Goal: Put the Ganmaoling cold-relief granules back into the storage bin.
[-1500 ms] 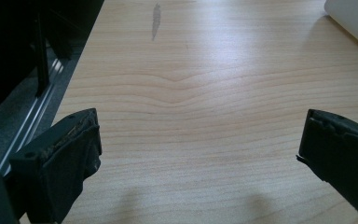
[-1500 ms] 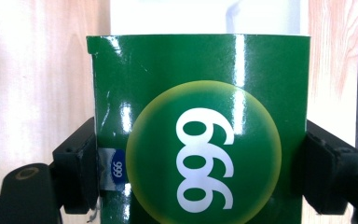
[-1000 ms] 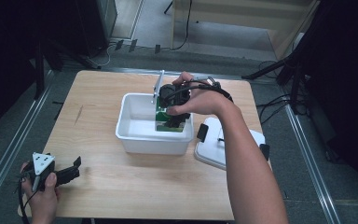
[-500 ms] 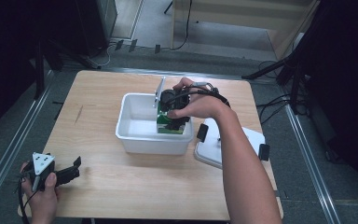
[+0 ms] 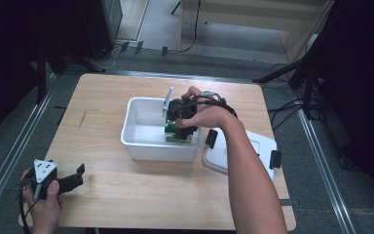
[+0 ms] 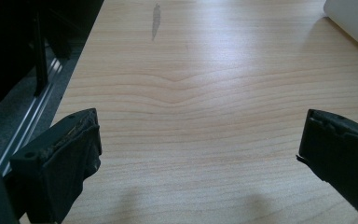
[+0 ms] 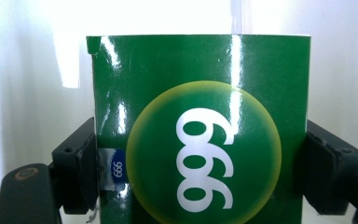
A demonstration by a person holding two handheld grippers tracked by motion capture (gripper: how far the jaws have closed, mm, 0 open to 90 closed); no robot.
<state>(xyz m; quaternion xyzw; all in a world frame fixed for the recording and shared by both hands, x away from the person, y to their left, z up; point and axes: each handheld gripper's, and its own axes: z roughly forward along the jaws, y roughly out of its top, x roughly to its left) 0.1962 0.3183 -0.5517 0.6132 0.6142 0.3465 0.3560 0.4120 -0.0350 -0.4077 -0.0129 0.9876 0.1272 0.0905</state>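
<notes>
Green carton (image 7: pixel 200 135) sits between my right fingers (image 7: pixel 81 163), pads pressed on both of its side walls; the printed circle faces the right gripper view's camera with its white figures upside down. From the high view, my right gripper (image 5: pixel 181 126) points down into the white tub (image 5: pixel 141 146) at its right end, and the carton (image 5: pixel 177 137) is inside the tub walls, low, close to the right-hand wall. I can't tell whether its bottom edge touches the tub floor. Step in hand, as I judge it: setting the carton down in the tub. To do it well: lower straight, keep the carton from tipping against the wall, wait until it rests on the floor before easing the grip, then open just enough to clear both sides and lift out vertically so the pads don't drag it over. Watch the gripper's cable near the tub rim. The lid (image 5: pixel 253 153) lies on the bench (image 5: pixel 126 200) just right of the tub, partly under my forearm, so I should pull back without sweeping it. Left gripper (image 5: pixel 61 184) rests near the bench's front left corner, well apart from the tub, its fingers (image 6: pixel 70 154) spread wide over bare wood, holding nothing.
</notes>
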